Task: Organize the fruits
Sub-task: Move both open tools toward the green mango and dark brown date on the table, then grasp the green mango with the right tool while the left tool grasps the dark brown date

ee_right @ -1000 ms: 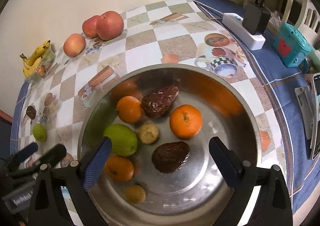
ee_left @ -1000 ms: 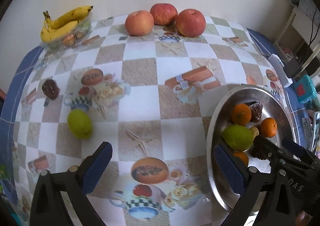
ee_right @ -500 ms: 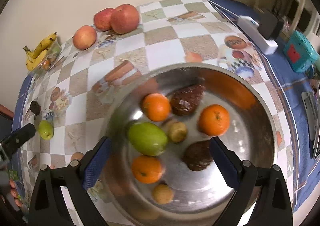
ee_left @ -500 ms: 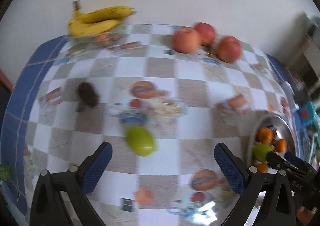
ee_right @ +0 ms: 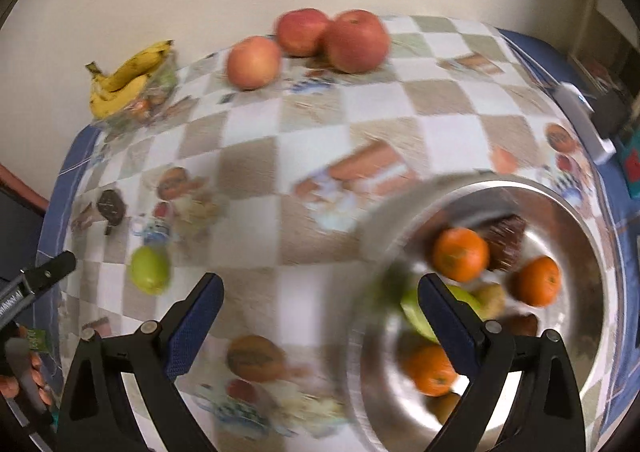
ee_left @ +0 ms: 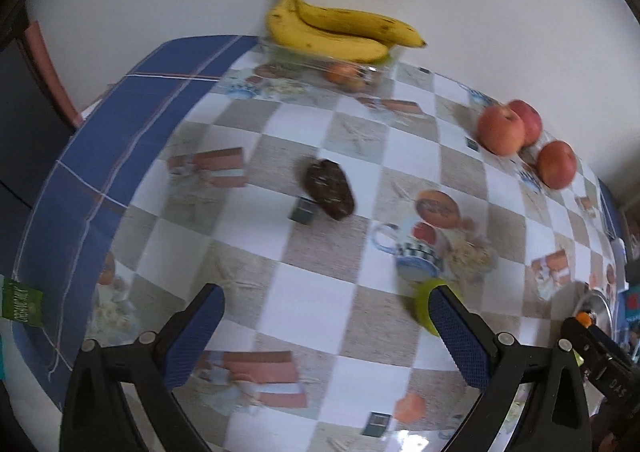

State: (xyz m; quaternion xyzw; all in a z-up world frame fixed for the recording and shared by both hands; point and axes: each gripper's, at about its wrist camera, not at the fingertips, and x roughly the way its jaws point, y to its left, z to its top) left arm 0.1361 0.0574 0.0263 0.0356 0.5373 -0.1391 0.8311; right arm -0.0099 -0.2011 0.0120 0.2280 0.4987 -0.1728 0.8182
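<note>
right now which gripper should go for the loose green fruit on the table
Left. The left gripper is open with the green fruit just past its right finger, on the cloth. The right gripper is open too, but sits by the bowl, with that fruit farther off.

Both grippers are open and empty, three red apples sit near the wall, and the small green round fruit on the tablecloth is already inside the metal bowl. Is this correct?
Not quite. The small green round fruit lies on the checkered tablecloth, outside the round metal bowl; the right wrist view shows this. The rest holds: the left gripper and right gripper are open and empty, and three red apples sit near the wall.
</note>
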